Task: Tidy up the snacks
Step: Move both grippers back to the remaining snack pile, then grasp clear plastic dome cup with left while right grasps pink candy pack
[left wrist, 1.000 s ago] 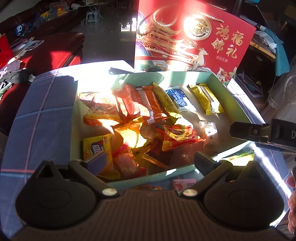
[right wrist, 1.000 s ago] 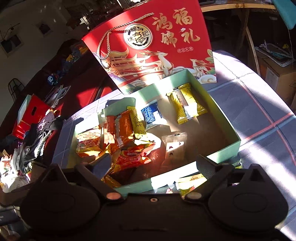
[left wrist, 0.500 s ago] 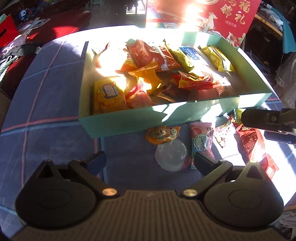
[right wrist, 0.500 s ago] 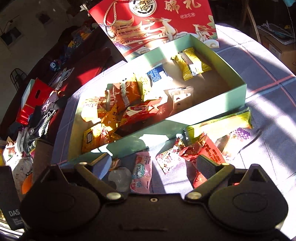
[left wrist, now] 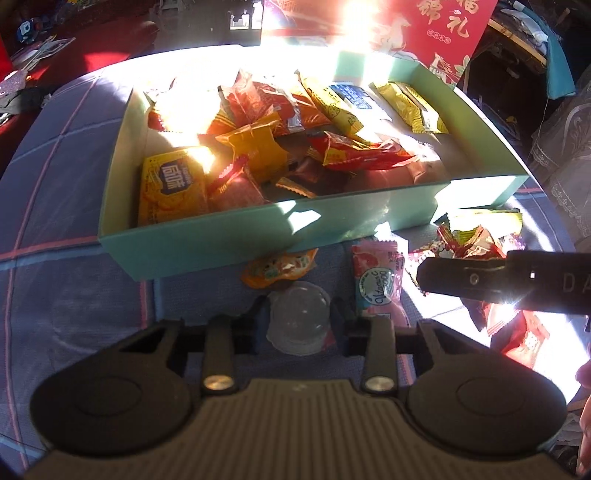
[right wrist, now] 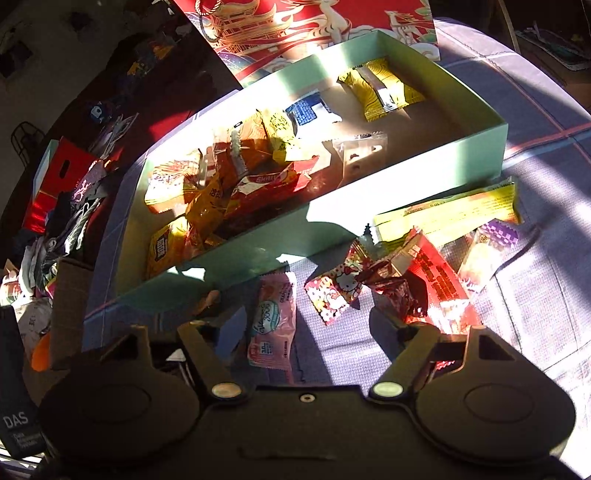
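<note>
A mint green box (left wrist: 229, 236) (right wrist: 406, 181) holds several snack packets. Loose snacks lie on the cloth in front of it. My left gripper (left wrist: 298, 318) has its fingers close on either side of a clear jelly cup (left wrist: 298, 321) with an orange lid (left wrist: 277, 267); I cannot tell whether they touch it. A pink packet (left wrist: 376, 280) (right wrist: 275, 321) lies just right of the cup. My right gripper (right wrist: 303, 332) is open above the pink packet, beside a Hello Kitty packet (right wrist: 338, 291) and red wrappers (right wrist: 436, 280). Its finger (left wrist: 498, 282) shows in the left wrist view.
A red gift bag (left wrist: 443, 26) (right wrist: 314, 29) stands behind the box. A long yellow packet (right wrist: 447, 214) lies by the box's near right corner. The table has a blue checked cloth (left wrist: 66, 184). A red sofa and clutter lie to the left.
Both grippers drew back from over the box and dropped toward the loose snacks in front of it. The left fingers have narrowed around the jelly cup.
</note>
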`<state>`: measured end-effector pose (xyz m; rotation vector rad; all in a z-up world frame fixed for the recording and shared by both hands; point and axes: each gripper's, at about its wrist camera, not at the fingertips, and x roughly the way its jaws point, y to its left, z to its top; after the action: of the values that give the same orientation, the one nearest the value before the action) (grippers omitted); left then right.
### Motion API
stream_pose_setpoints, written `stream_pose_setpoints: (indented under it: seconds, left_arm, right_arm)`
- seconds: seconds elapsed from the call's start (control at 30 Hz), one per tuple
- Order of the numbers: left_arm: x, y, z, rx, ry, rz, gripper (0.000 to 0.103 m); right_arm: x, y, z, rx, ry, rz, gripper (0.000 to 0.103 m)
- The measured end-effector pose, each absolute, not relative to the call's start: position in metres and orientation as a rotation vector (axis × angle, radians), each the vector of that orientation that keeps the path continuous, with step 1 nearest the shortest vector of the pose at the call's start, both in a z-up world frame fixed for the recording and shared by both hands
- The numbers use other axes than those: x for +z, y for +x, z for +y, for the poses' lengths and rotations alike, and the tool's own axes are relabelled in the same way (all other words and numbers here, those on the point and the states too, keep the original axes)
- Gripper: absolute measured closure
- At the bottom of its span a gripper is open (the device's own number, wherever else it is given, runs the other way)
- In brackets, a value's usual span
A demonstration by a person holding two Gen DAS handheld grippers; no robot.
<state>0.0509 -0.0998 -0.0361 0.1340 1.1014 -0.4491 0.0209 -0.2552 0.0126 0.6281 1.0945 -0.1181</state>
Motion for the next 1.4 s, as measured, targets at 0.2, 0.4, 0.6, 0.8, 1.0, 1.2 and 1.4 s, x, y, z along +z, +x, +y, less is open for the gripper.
stream_pose_setpoints:
  seconds: [0.2,0.4,0.6,0.8,1.0,1.2,1.4]
  left_arm:
    - [-0.036,0.037,-0.077,-0.475,0.149,1.106,0.068]
    - [-0.035,0.031,-0.05,-0.431,0.145,1.109,0.064]
    - [-0.036,0.03,-0.043,-0.423,0.131,1.096,0.057]
    - [-0.038,0.025,-0.053,-0.432,0.172,1.078,0.046]
    - [-0.037,0.018,-0.061,-0.42,0.237,1.051,0.068]
    - [-0.031,0.017,-0.054,-0.443,0.174,1.092,0.068]
    - [-0.013,0.016,-0.049,-0.471,0.117,1.086,0.068]
  right_arm:
    - [0.005,0.031,-0.235,-0.068,0.57,1.124,0.046]
    - [0.001,0.042,-0.208,-0.055,0.441,1.123,0.046]
    - [0.0,0.045,-0.179,-0.066,0.209,1.093,0.062]
    - [0.002,0.033,-0.181,-0.052,0.168,1.082,0.079]
    - [0.007,0.024,-0.198,-0.05,0.281,1.089,0.084]
    - [0.017,0.013,-0.211,-0.027,0.371,1.074,0.084]
    - [0.035,0.005,-0.221,-0.002,0.437,1.035,0.084]
